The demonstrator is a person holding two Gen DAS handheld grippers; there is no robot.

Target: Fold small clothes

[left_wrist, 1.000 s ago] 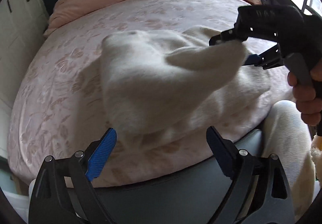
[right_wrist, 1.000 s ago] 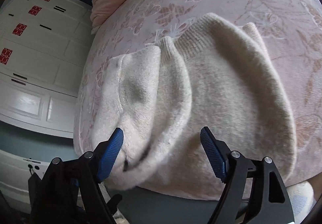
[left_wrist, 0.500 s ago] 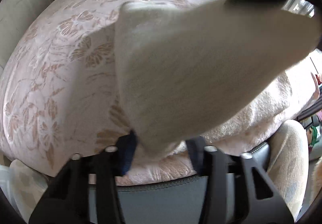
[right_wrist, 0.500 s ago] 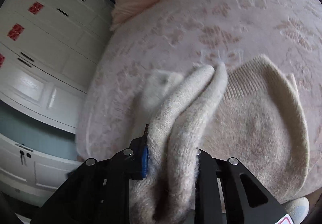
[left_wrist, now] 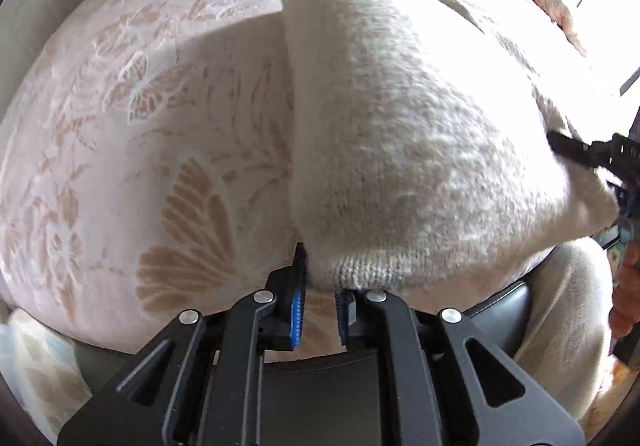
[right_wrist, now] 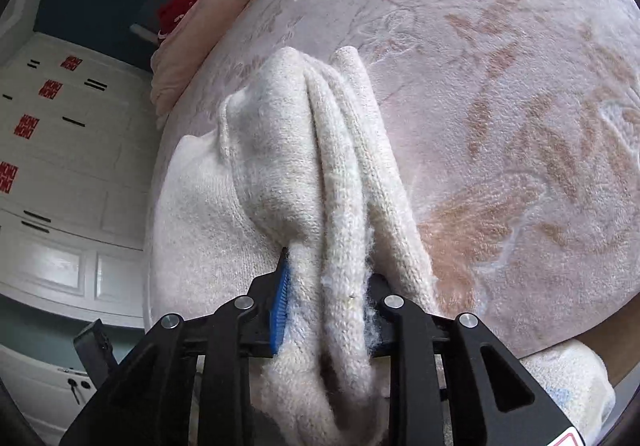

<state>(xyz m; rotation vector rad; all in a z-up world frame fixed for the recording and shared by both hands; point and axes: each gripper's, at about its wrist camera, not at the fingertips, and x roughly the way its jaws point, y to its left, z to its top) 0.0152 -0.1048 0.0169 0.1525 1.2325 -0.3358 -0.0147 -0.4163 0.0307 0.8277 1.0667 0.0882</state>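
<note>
A small cream knitted sweater (left_wrist: 400,117) lies folded over on the pink flowered bedspread (left_wrist: 140,125). My left gripper (left_wrist: 320,310) is shut on its ribbed near corner. My right gripper (right_wrist: 326,310) is shut on a bunched fold of several layers of the same sweater (right_wrist: 312,173), which runs away from the jaws onto the bed. In the left wrist view the right gripper (left_wrist: 596,161) shows at the right edge, holding the sweater's right corner.
A peach duvet (right_wrist: 208,29) with a red item (right_wrist: 180,9) lies at the head of the bed. White wardrobe doors (right_wrist: 60,173) stand to the left. The dark bed frame edge (left_wrist: 500,298) and the person's leg in light trousers (left_wrist: 560,326) are close below.
Both grippers, open a second ago, closed on the sweater. They have since carried the folded layer across, and the sweater now lies doubled with the edge held low near the bed's front.
</note>
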